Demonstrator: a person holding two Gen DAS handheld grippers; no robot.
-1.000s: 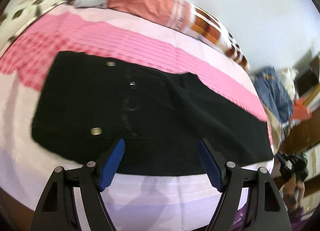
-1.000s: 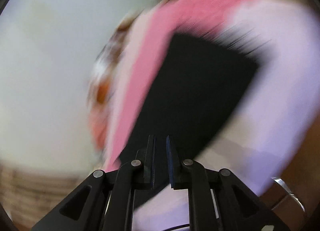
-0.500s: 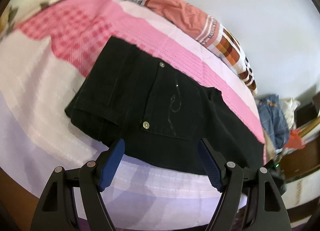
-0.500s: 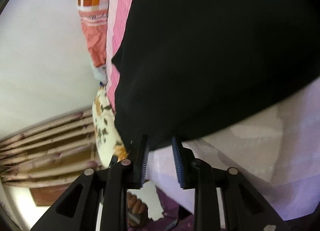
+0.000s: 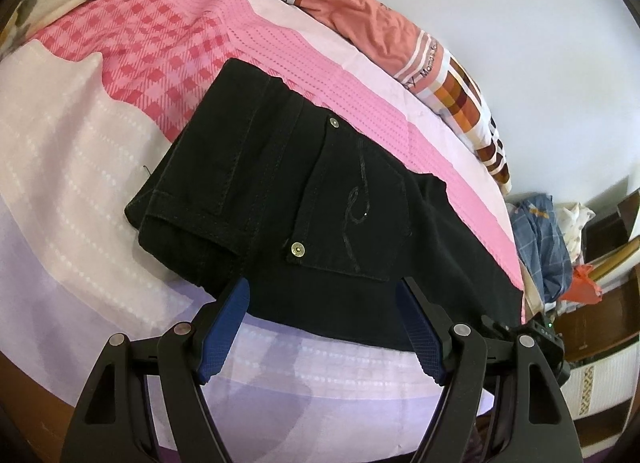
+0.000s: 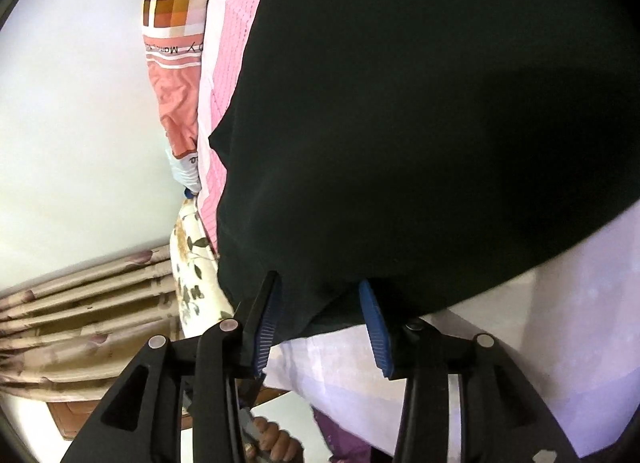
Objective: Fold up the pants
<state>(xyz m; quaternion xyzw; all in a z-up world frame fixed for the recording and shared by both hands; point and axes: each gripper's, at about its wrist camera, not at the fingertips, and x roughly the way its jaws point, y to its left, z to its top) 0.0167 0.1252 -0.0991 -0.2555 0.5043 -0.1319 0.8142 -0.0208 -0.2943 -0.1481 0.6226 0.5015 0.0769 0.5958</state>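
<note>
Pants [image 5: 304, 199] lie on pink bedspread [image 5: 132, 63], orange pillow [image 5: 360, 23] beyond.

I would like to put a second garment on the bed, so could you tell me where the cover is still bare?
The pale lilac cover left of the black pants is bare, as is the near strip before the left gripper. The far edge is crowded by the orange patchwork quilt, the right end by piled clothes.
</note>
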